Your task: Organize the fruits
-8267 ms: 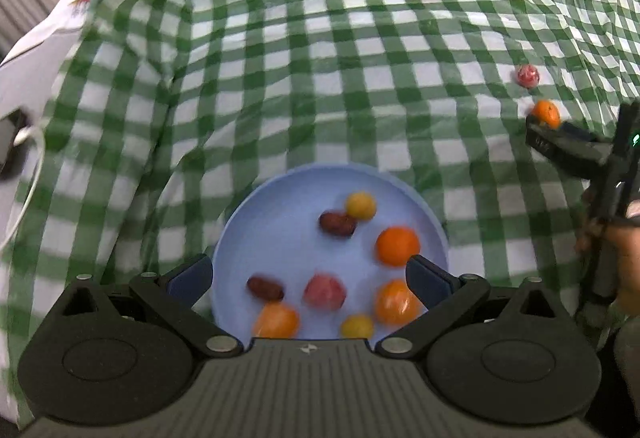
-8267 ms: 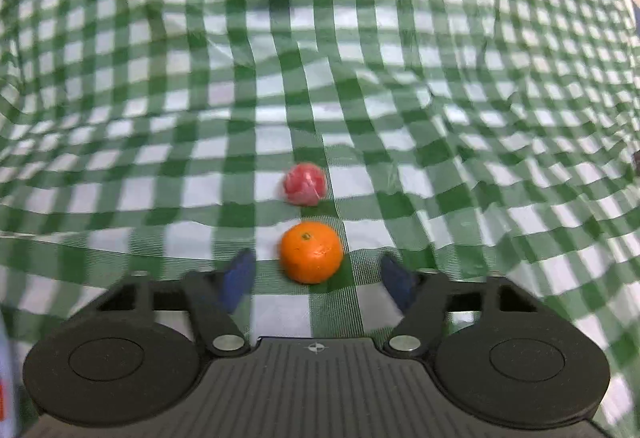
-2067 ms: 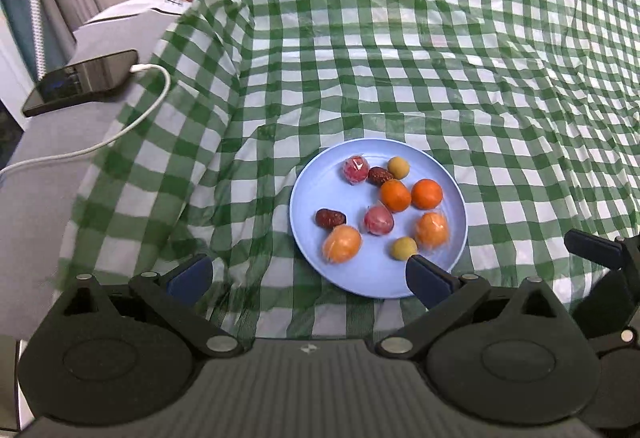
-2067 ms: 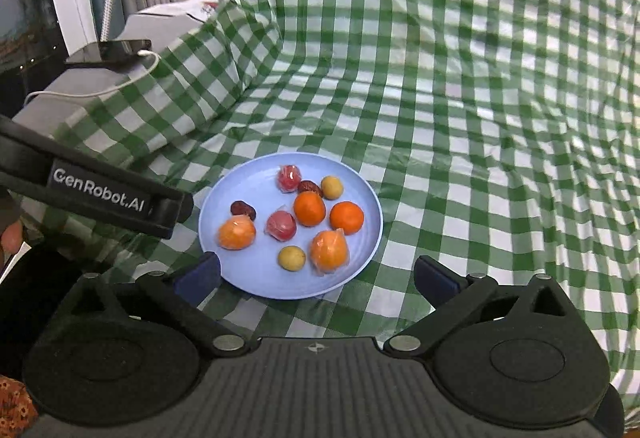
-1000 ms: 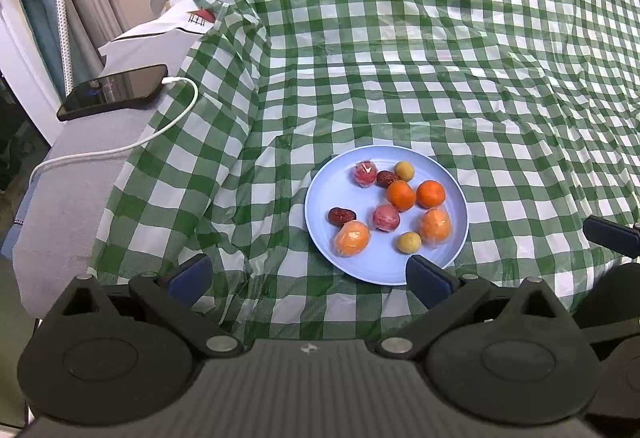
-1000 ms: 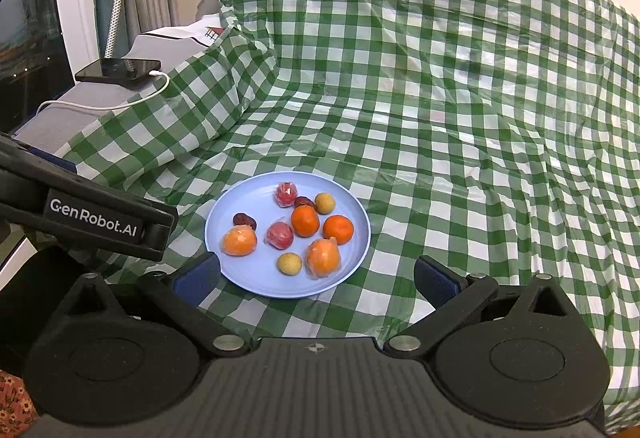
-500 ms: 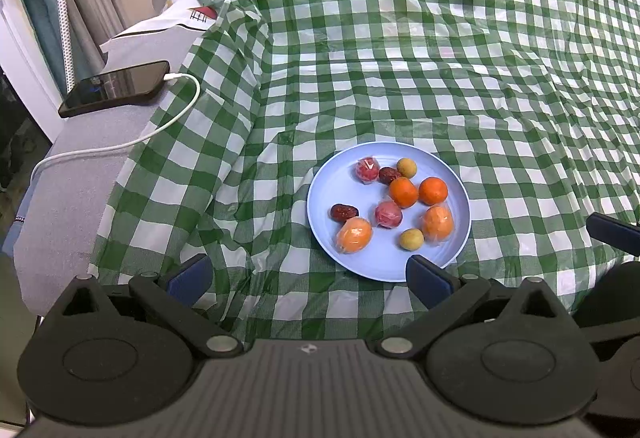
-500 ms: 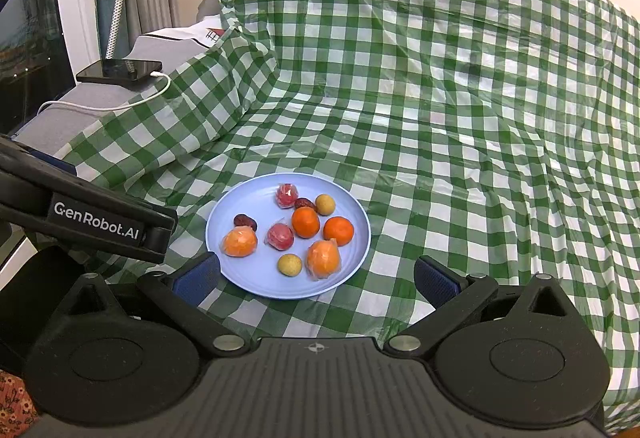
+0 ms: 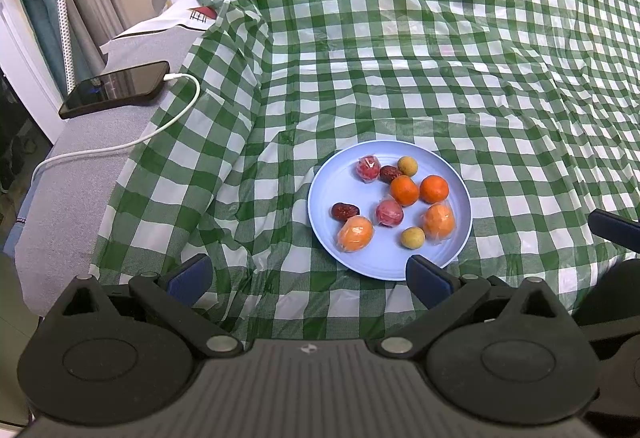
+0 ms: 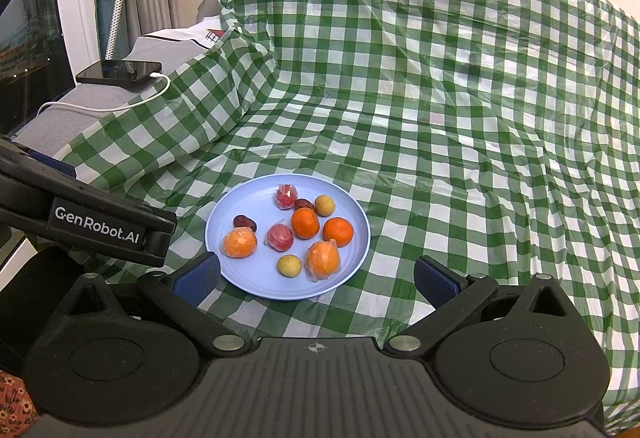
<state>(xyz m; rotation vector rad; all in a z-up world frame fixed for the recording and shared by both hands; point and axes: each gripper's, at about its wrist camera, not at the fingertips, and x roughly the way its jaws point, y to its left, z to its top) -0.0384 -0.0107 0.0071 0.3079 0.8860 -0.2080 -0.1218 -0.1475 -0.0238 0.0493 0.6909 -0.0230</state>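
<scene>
Left wrist view: both grippers, left gripper (image 9: 308, 274) and right gripper (image 10: 316, 276), fingers spread wide and empty, face a pale blue plate (image 9: 456, 242) of small orange, red and yellow fruits (image 9: 404, 190).

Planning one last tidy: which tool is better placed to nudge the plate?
Probably the right tool, open: the plate sits centred between its fingers. The left tool, also open, has it off toward its right finger.

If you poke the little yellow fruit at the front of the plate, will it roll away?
Probably yes. The yellow fruit looks round and smooth, so a nudge would likely set it rolling. The plate has a slightly raised rim, which may stop it. It looks small, so it is likely light.
</scene>
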